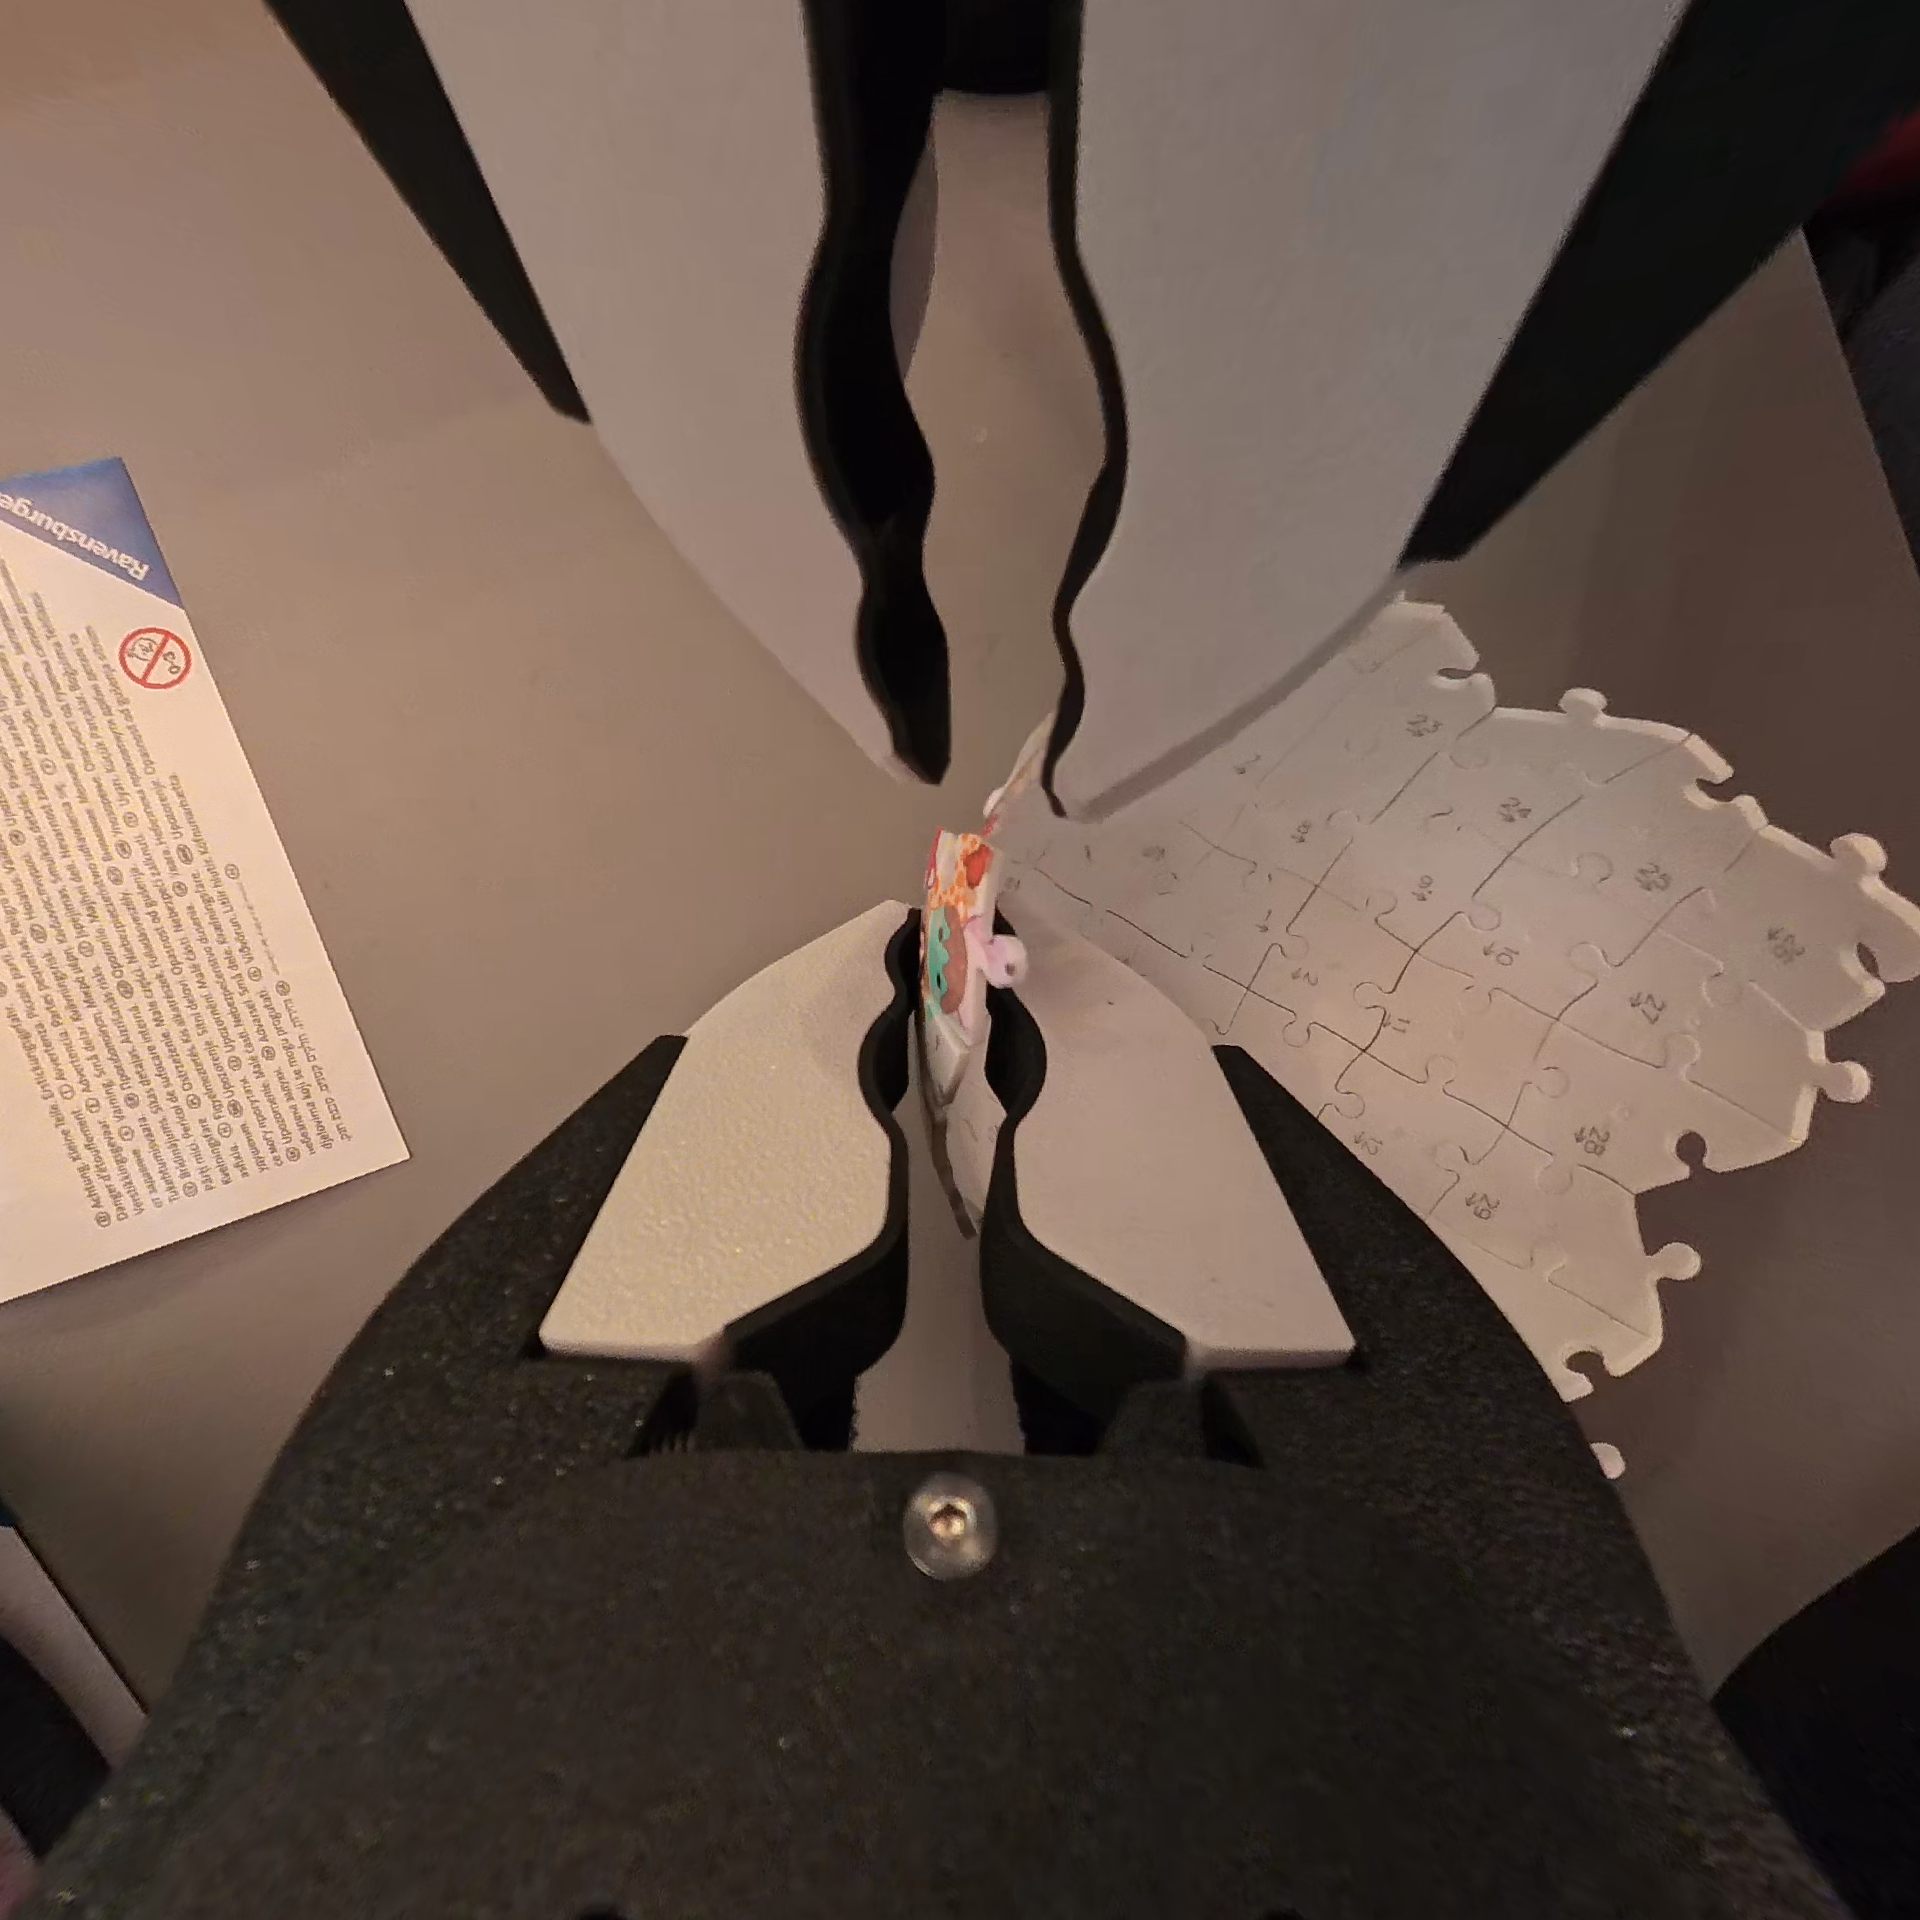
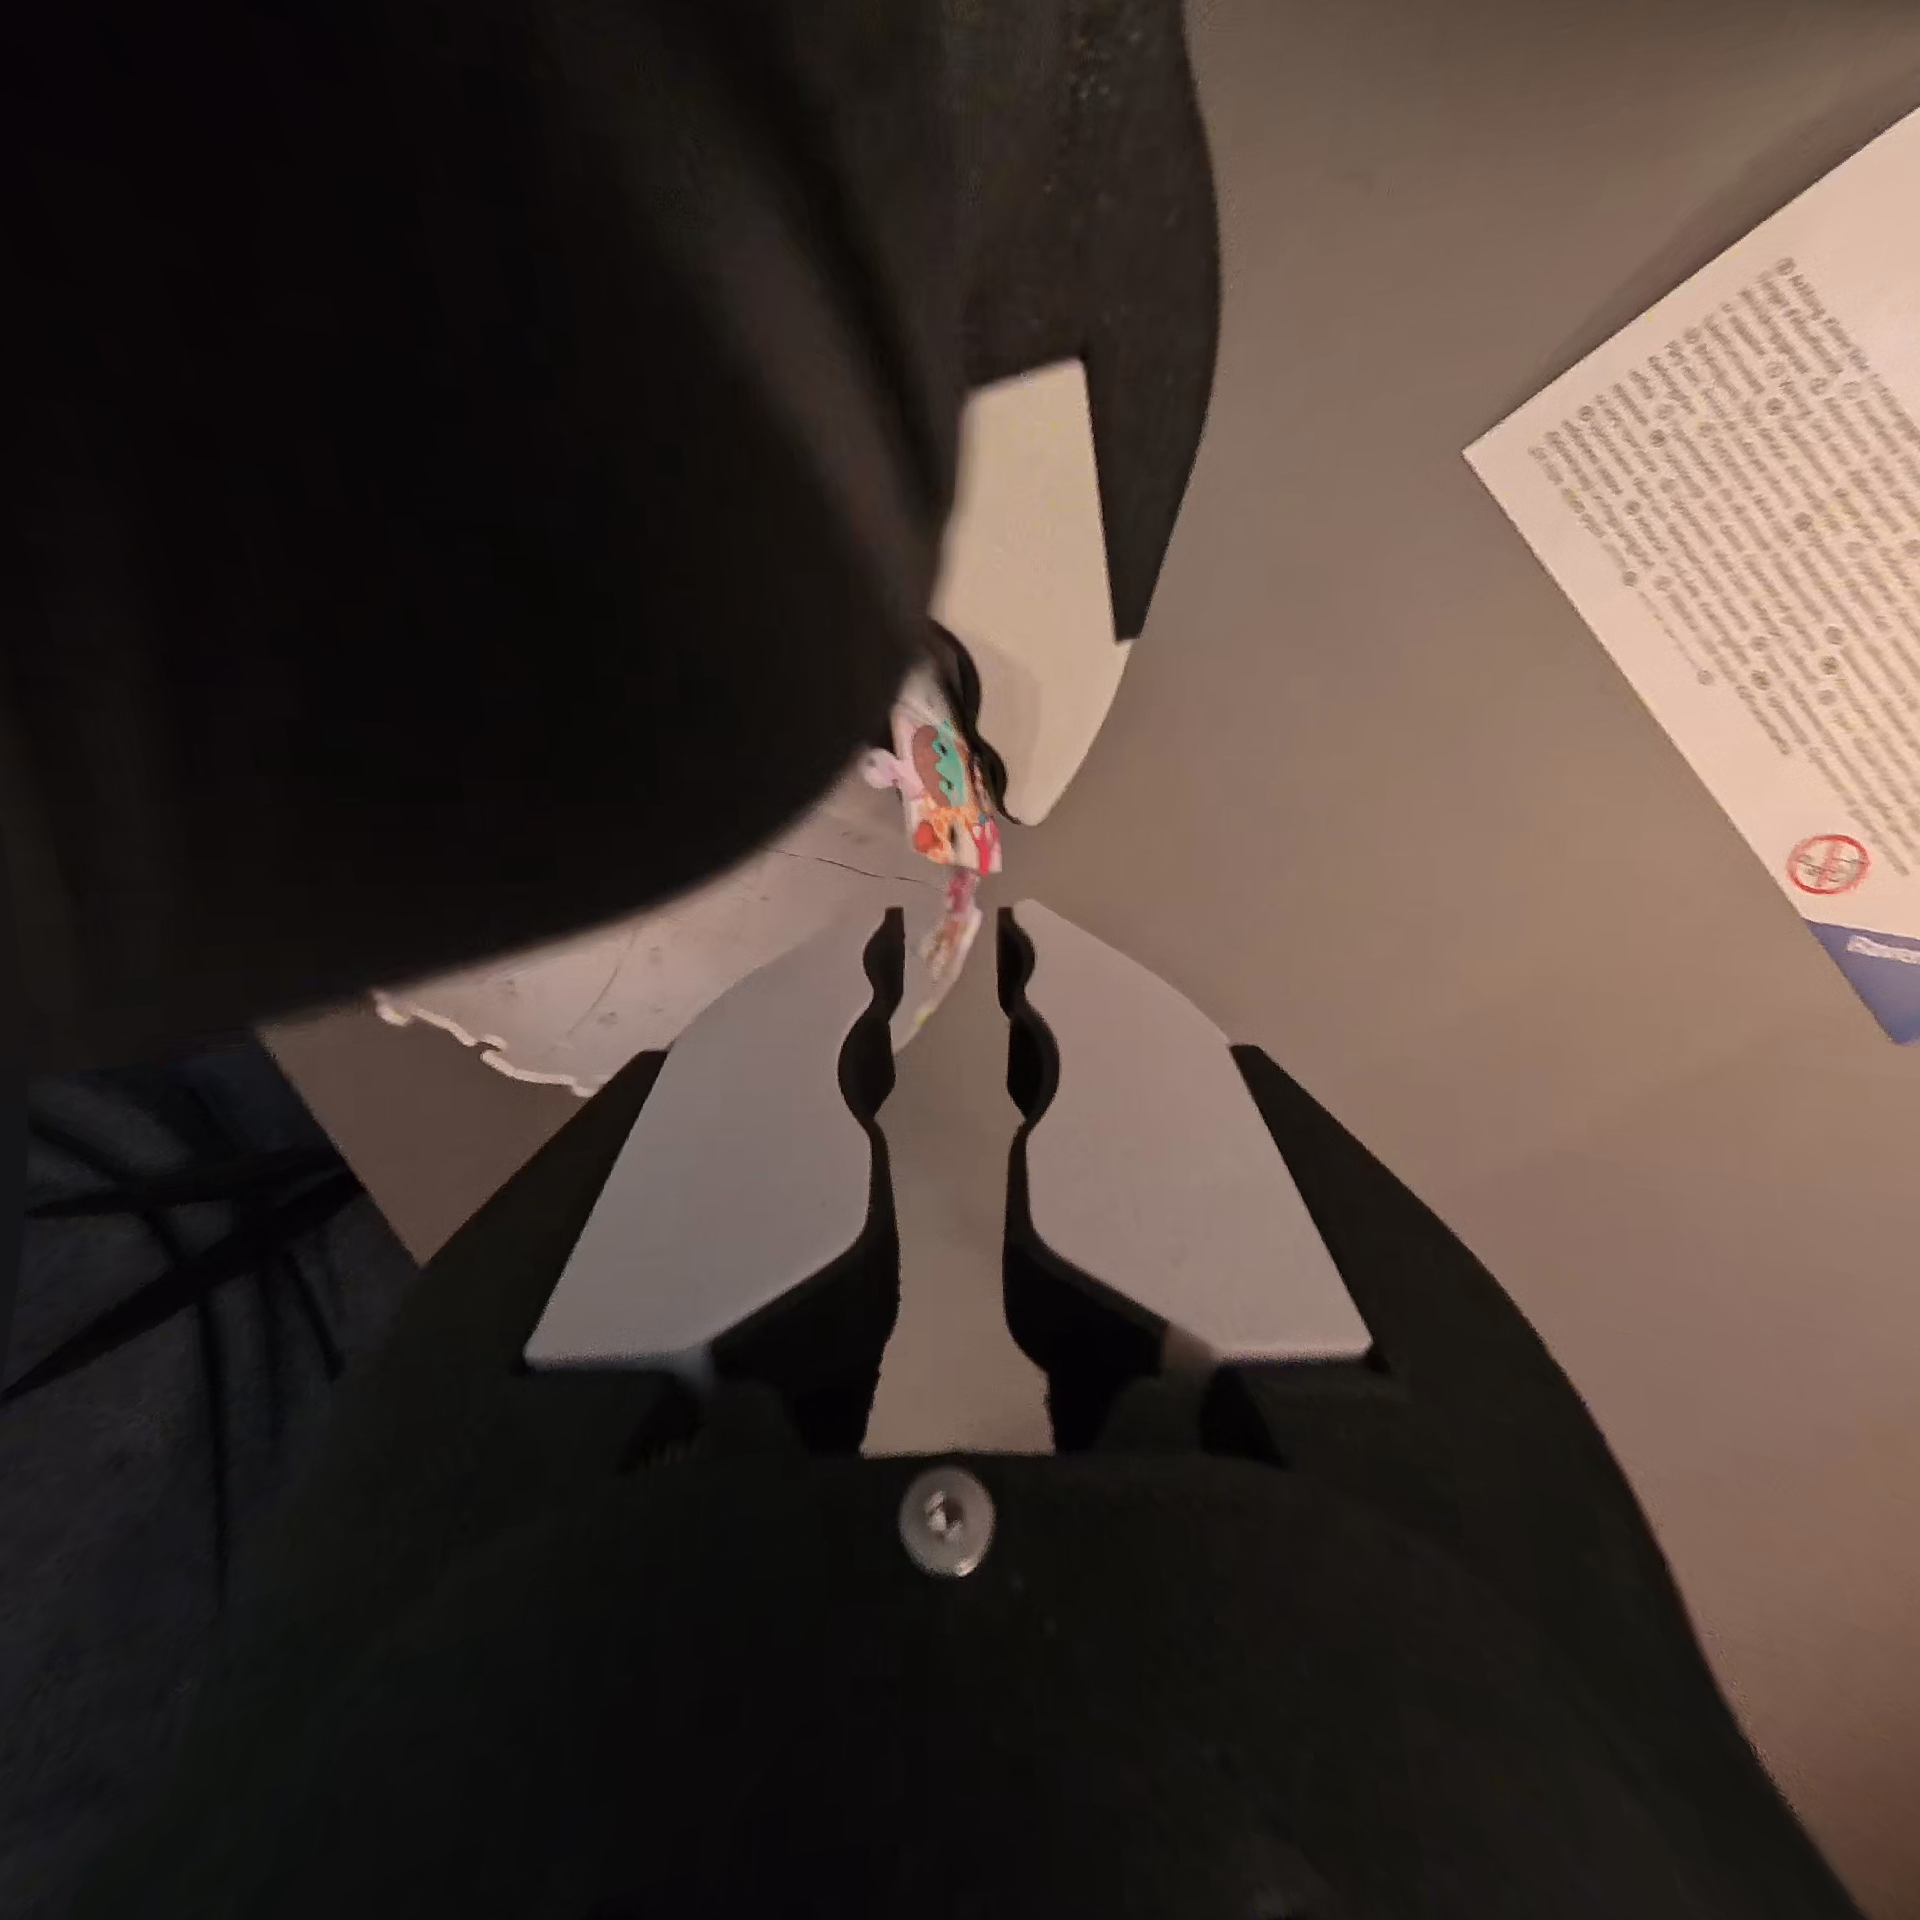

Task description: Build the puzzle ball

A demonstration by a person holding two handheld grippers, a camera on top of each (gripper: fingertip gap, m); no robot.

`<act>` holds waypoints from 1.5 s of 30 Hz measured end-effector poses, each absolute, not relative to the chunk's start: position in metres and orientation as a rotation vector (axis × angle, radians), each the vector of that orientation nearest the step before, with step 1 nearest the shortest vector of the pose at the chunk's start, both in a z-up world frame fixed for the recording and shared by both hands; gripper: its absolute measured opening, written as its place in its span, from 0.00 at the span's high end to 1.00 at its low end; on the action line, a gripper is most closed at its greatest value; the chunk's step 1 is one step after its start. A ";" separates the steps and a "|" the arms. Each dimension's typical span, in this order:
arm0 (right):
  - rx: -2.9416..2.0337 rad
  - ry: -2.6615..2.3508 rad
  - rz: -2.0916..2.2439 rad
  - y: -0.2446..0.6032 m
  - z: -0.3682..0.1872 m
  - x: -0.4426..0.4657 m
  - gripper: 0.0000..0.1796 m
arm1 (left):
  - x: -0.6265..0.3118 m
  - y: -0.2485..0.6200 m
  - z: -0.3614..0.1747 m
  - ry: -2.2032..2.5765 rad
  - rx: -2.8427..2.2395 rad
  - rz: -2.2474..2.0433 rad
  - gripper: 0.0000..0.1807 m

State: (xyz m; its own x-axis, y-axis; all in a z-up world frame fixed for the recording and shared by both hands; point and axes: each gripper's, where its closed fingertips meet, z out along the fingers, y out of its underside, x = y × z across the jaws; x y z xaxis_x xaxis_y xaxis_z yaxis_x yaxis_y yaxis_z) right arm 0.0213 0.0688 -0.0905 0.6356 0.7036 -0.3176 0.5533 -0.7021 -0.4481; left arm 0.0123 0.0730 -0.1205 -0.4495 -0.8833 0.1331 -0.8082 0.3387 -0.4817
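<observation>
Left hand-held gripper (image 1: 951, 1023) is clamped on the edge of the puzzle sheet (image 1: 1475, 997), pads biting a coloured piece edge-on. Right hand-held gripper (image 2: 948, 940) sits nose-to-nose with it, jaws apart, straddling the next coloured piece (image 2: 948, 935) without pinching it.

My read: you're seating or closing a joint at that edge.
- Keep the left grip firm; the sheet hangs off its right side, unsupported.
- Close the right gripper just ahead of the left's tips, on the piece body rather than a tab.
- Press along the sheet's curve; don't twist or the interlocks may pop.

Sheet: curved, joined white-backed pieces, numbered backs facing the left camera, printed side seen only edge-on. Knobbed border still open, far from a ball. Leaflet (image 1: 156, 883) lies on the desk (image 1: 520, 520), left of the left gripper.
</observation>
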 end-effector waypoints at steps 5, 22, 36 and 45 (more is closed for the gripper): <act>-2.551 -0.976 0.712 0.070 -0.092 0.017 0.89 | 0.012 0.073 -0.121 2.443 -1.553 -0.742 0.95; -2.571 -0.940 0.732 0.070 -0.097 0.021 0.95 | 0.013 0.073 -0.121 2.441 -1.560 -0.744 0.95; -2.517 -0.950 0.614 0.074 -0.097 0.024 0.98 | 0.012 0.072 -0.120 2.436 -1.563 -0.757 0.94; -2.491 -0.928 0.643 0.073 -0.096 0.022 0.97 | 0.013 0.074 -0.121 2.432 -1.578 -0.721 0.95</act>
State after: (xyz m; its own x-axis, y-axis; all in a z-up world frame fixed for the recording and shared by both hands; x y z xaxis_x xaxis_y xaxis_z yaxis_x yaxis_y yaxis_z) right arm 0.0224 0.0730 -0.0961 0.6732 0.6859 -0.2764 0.4999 -0.6976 -0.5133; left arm 0.0128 0.0737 -0.1213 -0.4334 -0.8920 0.1284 -0.8180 0.3296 -0.4715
